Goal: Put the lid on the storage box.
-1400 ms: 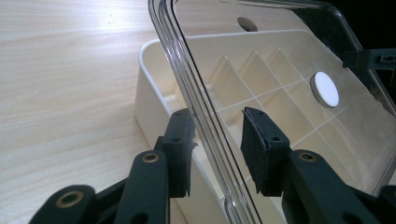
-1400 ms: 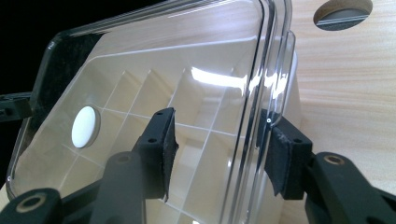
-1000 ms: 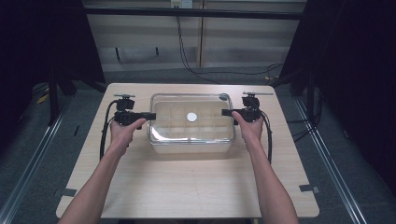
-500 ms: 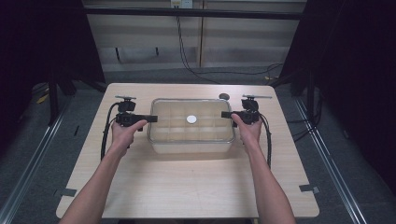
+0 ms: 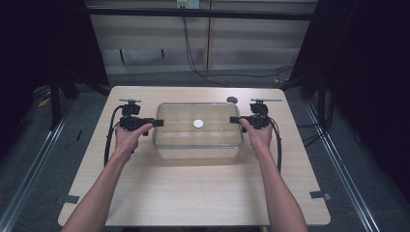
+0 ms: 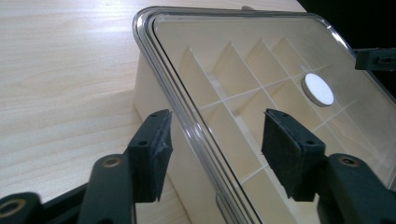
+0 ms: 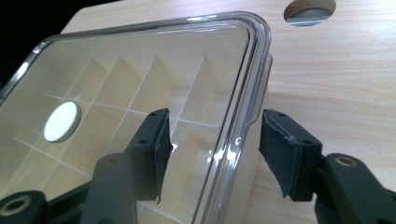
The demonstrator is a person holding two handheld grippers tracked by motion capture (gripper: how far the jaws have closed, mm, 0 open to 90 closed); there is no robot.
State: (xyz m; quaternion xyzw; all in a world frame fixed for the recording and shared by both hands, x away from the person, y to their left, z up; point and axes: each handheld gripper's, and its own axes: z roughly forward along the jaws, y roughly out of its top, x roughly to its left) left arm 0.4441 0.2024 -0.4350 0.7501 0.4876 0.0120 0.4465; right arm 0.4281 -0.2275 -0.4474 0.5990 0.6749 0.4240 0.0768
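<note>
A clear plastic box [image 5: 198, 145] with inner dividers stands on the wooden table [image 5: 193, 193], and a transparent lid [image 5: 212, 113] lies over it. A white round disc [image 5: 198, 123] marks the lid's middle, and the disc [image 6: 317, 89] [image 7: 60, 121] appears in both gripper views. My left gripper [image 5: 158, 123] is at the box's left end. It is open, its jaws straddling the lid rim [image 6: 187, 112] with gaps on both sides. My right gripper [image 5: 233, 119] is at the right end, also open, with the lid rim [image 7: 254, 93] between its pads.
A round cable hole [image 5: 232, 100] [image 7: 308, 9] sits in the table just behind the box. Bare tabletop lies in front of the box and to both sides. The floor beyond the table carries cables [image 5: 208, 72].
Both grippers and the lid between them have sunk slightly toward me. The box looked taller a second ago than it does now.
</note>
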